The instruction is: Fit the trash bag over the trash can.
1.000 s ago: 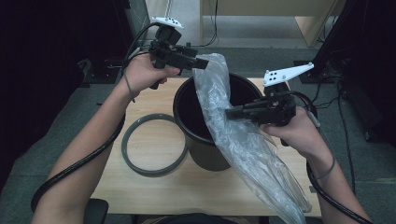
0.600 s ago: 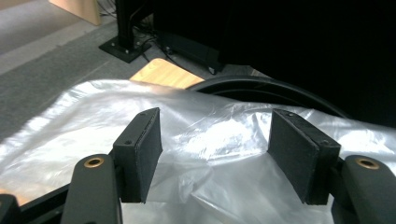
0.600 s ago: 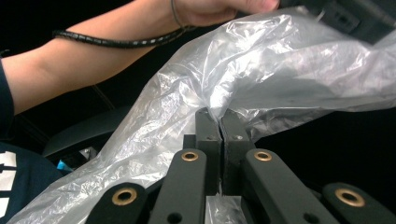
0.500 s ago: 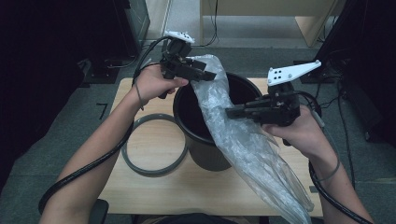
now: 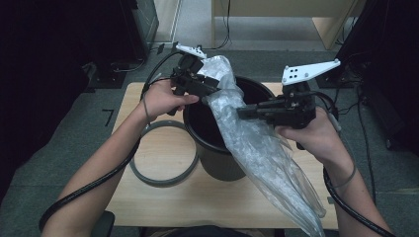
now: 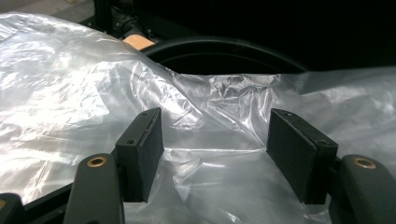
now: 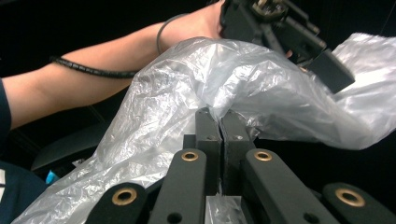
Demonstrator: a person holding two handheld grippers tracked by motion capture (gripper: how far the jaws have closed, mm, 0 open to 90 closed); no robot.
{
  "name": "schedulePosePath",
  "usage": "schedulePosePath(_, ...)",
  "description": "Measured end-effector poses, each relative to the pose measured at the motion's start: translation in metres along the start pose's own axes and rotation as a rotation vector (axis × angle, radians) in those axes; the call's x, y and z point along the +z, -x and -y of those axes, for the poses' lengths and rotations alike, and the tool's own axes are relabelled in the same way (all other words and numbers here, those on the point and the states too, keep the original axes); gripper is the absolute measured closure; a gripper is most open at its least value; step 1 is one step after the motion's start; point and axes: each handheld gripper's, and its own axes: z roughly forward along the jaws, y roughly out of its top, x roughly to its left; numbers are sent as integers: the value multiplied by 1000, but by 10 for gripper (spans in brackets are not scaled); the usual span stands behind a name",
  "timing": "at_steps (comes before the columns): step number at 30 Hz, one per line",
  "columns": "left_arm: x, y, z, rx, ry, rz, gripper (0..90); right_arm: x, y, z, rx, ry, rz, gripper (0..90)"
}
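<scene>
Wooden table (image 5: 163,197), black bin (image 5: 217,153) at centre. Right gripper (image 5: 240,112) clamps bag (image 5: 262,158); left gripper (image 5: 213,85), jaws wide around film at 11 o'clock, probably not yet pinching — grab one layer, spread over rim.

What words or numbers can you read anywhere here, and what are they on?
"7": a dark mark that looks like this number, on the grey floor left of the table.
No readable words show on the plastic bag, the black bin or the grey ring.
</scene>
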Motion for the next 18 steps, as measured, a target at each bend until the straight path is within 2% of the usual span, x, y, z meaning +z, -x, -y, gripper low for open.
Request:
schedulePosePath(13,5,15,11,13,-27,44,358,5,6,-5,10,30,23,899)
schedulePosePath(18,7,26,13,34,-42,67,360,6,6,-7,6,33,23,899)
